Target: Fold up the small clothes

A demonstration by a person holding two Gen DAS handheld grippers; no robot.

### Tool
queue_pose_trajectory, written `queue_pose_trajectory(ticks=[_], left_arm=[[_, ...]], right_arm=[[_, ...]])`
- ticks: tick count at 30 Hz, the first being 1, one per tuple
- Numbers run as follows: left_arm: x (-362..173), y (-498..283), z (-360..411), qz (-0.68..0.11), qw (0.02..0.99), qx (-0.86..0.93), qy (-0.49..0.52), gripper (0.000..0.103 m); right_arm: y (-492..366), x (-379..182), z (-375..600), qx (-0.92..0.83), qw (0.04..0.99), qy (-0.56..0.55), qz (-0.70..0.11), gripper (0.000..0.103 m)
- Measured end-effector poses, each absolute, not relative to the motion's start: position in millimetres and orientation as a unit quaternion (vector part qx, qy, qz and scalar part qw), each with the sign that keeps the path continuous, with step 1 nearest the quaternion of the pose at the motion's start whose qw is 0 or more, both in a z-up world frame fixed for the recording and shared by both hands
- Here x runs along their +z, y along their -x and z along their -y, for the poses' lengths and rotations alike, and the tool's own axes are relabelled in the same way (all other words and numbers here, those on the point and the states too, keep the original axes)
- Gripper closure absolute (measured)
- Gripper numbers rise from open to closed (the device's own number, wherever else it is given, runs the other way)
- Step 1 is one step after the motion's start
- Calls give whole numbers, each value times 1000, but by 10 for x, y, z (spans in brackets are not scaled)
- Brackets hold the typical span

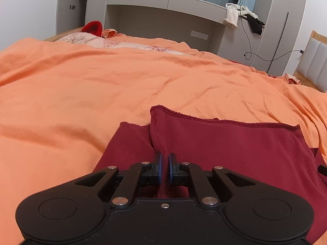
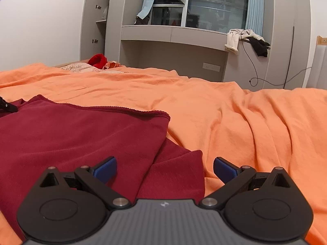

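On the orange bedspread point(image 1: 102, 85) near its front edge, dark red garment point(image 1: 224, 143) lies partly folded, left gripper point(image 1: 164, 168) pinching its folded edge, right gripper point(image 2: 165, 170) spread wide above it, more folds left.

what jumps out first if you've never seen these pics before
A dark red garment lies partly folded on a wide orange bedspread that fills both views. The left gripper is pinched on a ridge of the red fabric, while the right gripper is wide open over the garment's near corner.
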State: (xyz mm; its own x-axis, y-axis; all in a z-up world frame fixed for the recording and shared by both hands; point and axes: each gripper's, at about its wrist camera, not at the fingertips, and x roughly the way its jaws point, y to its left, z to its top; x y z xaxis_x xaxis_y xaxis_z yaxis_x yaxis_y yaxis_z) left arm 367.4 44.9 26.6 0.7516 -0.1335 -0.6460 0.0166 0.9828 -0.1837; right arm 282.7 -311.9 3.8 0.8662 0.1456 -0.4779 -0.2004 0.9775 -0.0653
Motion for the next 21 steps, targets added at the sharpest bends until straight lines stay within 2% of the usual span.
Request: queue_pose_trajectory(ticks=[7,9,10,11,14,18,21], left_arm=[[259,-3613,-497,-351,931,-44,92,85],[261,-3600,-507,-353,930,-45,95,84],[264,-3590,-511,-352,930,-46,96,84],[266,-3586,-513,-352,930,-45,97,84],[272,-3551,-539,-351,930,-40,107,84],[278,-3452,-557,-345,931,-30,115,84],[276,-3431,-542,-346,932,-27,108,84]], right_arm=[[-2589,114,3239,100,967,-15,-232,1],[-2520,141,3262,101,968,-36,-226,15],[-2506,150,3269,104,967,-46,-230,28],[-2502,155,3269,110,964,-57,-235,36],[-2511,124,3268,129,954,-88,-256,49],[-2537,51,3223,131,947,-97,-277,55],[-2528,5,3199,120,947,-93,-282,68]])
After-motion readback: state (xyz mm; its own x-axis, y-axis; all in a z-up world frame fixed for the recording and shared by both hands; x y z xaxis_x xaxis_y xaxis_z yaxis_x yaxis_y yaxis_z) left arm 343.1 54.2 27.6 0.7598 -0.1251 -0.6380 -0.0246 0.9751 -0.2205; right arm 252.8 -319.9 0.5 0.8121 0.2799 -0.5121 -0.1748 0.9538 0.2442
